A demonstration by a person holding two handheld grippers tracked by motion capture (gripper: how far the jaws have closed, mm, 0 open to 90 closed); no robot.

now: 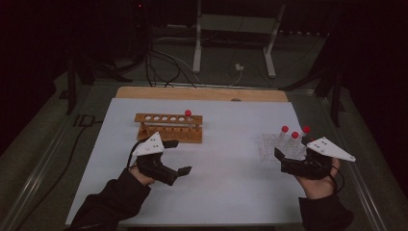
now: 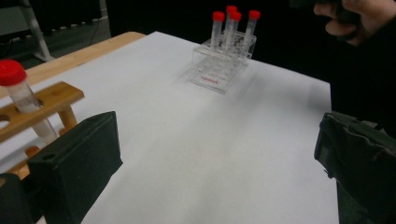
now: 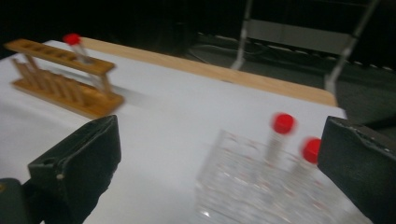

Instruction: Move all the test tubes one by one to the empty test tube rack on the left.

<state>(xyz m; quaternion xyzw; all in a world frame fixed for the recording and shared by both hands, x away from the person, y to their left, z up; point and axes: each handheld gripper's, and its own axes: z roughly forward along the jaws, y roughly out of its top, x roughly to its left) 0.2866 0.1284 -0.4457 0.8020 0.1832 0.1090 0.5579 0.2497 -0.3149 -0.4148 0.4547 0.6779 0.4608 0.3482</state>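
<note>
nearest the lens in the left gripper view: two black jaws of the left tool (image 2: 219,154), spread wide, nothing between them, bare white surface (image 2: 196,154) beneath. seen from the high view, left tool (image 1: 179,156) held low over the surface just in front of the wooden rack (image 1: 169,126), apart from it. one red-capped tube (image 1: 188,115) standing upright in the rack's end hole on the right, other holes unfilled; same tube (image 2: 23,100) at the left edge of the left gripper view, just behind the left jaw.

right tool (image 1: 279,156) held at the near side of the clear plastic rack (image 1: 272,144), on the right part of the surface, well apart from the wooden rack. jaws spread wide in the right gripper view, right tool (image 3: 219,158) with nothing pinched; clear rack (image 3: 243,186) blurred below and between the jaws. red-capped tubes (image 1: 285,134) upright in the clear rack; four caps counted in the left gripper view (image 2: 232,21).
</note>
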